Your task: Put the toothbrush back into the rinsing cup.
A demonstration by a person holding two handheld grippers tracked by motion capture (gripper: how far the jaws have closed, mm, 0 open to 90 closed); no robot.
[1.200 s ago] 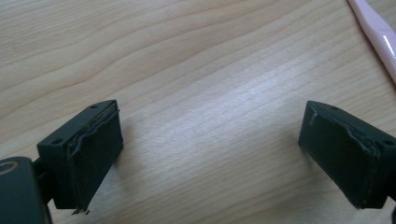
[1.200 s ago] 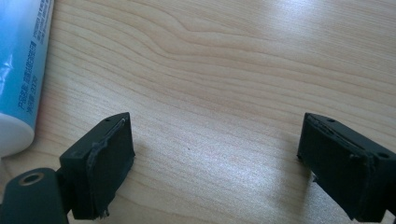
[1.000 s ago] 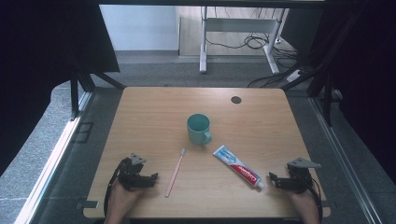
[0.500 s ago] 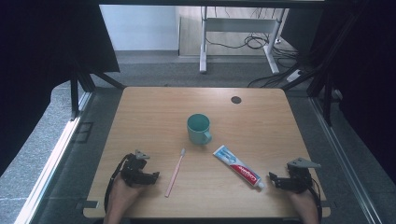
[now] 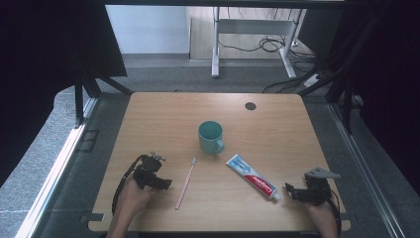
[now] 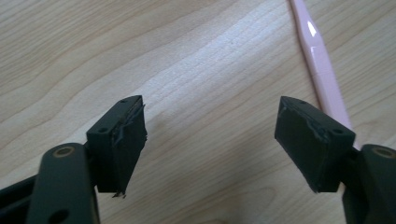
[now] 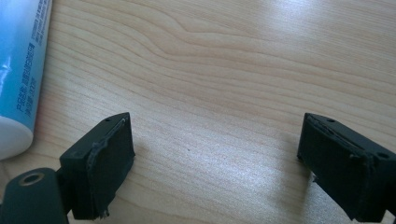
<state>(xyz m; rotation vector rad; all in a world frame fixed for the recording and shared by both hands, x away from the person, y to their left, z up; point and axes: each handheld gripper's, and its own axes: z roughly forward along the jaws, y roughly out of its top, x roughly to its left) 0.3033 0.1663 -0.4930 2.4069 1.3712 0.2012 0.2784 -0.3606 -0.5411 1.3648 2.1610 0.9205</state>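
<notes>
The tabletop (image 5: 148,119) carried a cup (image 5: 210,137) at its middle, a toothpaste tube (image 5: 251,176) right of it and a toothbrush (image 5: 185,182) near my left tool (image 5: 166,184). That tool stood released, jaws apart, the toothbrush (image 6: 322,70) just beside one jaw. My right tool (image 5: 289,191) was likewise released, near the tube's cap.

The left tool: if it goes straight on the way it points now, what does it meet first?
Probably the pink toothbrush. In the high view the open left tool points right, toward its handle. Its own view shows the handle just beyond one jaw, so it might only graze.
</notes>
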